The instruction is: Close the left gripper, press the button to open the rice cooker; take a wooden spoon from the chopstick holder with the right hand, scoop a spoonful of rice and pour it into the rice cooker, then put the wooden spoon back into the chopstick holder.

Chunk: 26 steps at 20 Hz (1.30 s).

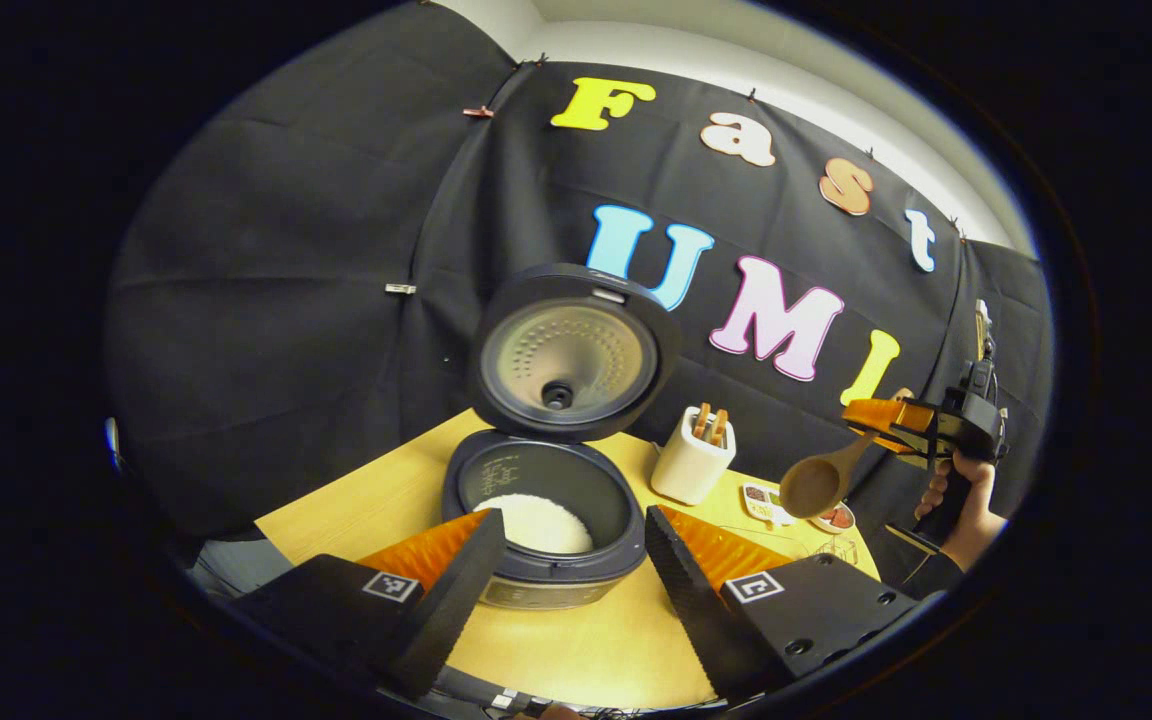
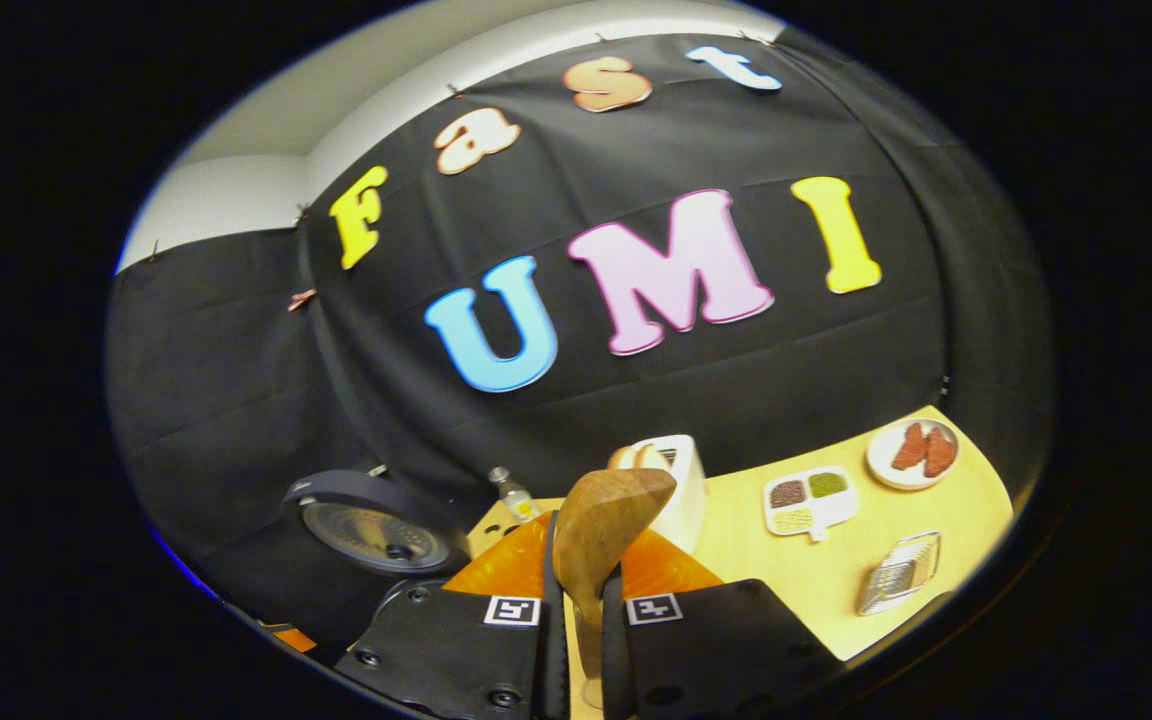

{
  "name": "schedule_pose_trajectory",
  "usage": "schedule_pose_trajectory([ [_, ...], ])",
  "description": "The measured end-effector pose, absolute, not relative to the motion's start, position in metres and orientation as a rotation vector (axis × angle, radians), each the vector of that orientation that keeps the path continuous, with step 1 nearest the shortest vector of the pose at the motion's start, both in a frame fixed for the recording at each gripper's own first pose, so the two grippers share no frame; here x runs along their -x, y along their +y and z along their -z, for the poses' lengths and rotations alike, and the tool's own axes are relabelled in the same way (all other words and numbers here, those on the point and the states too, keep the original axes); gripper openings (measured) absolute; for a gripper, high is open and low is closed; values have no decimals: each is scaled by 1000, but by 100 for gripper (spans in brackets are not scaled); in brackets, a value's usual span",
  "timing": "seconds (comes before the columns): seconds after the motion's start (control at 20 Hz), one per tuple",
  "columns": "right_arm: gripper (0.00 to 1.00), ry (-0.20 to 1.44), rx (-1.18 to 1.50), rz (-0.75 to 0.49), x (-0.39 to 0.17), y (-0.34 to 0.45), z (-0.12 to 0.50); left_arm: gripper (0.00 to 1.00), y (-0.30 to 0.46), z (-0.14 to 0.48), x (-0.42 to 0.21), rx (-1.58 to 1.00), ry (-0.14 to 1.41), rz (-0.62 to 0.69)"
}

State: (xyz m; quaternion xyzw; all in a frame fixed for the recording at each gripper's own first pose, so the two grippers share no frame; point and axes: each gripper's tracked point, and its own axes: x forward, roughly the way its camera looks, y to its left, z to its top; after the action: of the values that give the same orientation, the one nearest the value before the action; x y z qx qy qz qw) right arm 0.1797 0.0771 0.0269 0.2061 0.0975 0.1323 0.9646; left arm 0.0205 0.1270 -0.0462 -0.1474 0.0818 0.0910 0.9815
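The dark rice cooker [image 1: 546,500] stands open on the wooden table, its lid [image 1: 576,350] raised and white rice in the pot. My left gripper [image 1: 566,575] hangs open in front of it, fingers spread wide and holding nothing. To the right a white chopstick holder [image 1: 693,462] carries wooden utensils. My right gripper [image 2: 581,610] is shut on the handle of a wooden spoon [image 2: 606,520]. In the left gripper view that right gripper [image 1: 911,420] is up at the right of the holder, and the wooden spoon [image 1: 821,480] slants down-left with its bowl showing bare wood.
A divided sauce dish [image 2: 811,497], a plate with red pieces [image 2: 913,450] and a clear ridged container [image 2: 898,572] lie on the table right of the chopstick holder [image 2: 686,480]. A small bottle [image 2: 511,490] stands near the cooker lid [image 2: 376,530]. A hand [image 1: 966,510] grips the right gripper.
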Motion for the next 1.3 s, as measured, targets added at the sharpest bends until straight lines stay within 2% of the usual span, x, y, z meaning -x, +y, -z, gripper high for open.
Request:
schedule_pose_trajectory([
  [0.05, 17, 193, -433, -222, -185, 51, -25, 92, 121, 45, -26, 288, 167, -177],
  [0.1, 17, 190, -451, -176, -191, 24, -23, 95, 114, 40, -29, 281, 163, -173],
  [0.15, 12, 186, -471, -136, -196, 0, -21, 95, 109, 37, -32, 274, 157, -174],
  [0.2, 17, 185, -491, -98, -198, -22, -18, 95, 104, 34, -35, 272, 154, -176],
  [0.6, 17, 204, -557, 141, -210, -152, 34, 96, 87, 22, -54, 234, 164, -256],
  [0.7, 17, 210, -560, 181, -216, -174, 46, 92, 91, 16, -54, 220, 154, -304],
  [0.75, 17, 217, -562, 200, -217, -183, 55, 95, 92, 13, -54, 206, 148, -330],
  [1.0, 17, 277, -586, 244, -227, -204, 101, 95, 101, 2, -52, 170, 136, -427],
  [1.3, 17, 351, -575, 277, -242, -207, 155, 95, 97, -1, -52, 184, 135, -475],
])
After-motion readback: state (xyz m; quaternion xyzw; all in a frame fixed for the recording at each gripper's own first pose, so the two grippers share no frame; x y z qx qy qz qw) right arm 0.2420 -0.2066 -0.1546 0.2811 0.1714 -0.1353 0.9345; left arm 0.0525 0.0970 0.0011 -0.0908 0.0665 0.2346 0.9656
